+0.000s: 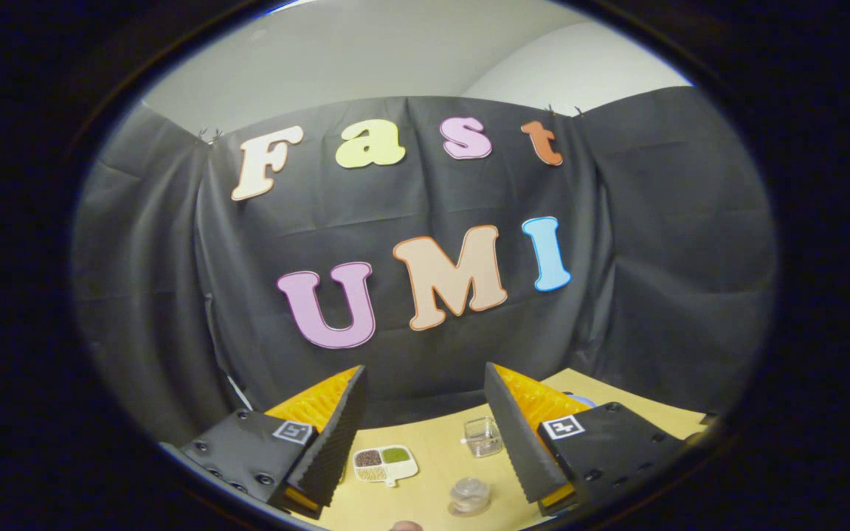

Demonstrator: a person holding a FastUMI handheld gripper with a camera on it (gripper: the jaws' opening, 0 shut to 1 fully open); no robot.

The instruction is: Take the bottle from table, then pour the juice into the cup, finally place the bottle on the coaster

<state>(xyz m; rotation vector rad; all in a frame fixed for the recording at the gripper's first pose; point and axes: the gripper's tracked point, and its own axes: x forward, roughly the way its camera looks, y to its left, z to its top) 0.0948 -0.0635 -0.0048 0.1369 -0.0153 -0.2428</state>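
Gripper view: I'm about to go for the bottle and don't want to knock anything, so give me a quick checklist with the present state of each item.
1. Gripper open, nothing between the fingers: ok.
2. Bottle located: cannot tell. A small clear lidded container sits low between the fingers; whether it is the bottle is unclear.
3. Cup found: ok, a clear cup stands upright on the table, just ahead.
4. Coaster located: cannot tell; a blue edge peeks past one finger.
5. Obstacles: not ok, a small divided dish lies close by on the table.
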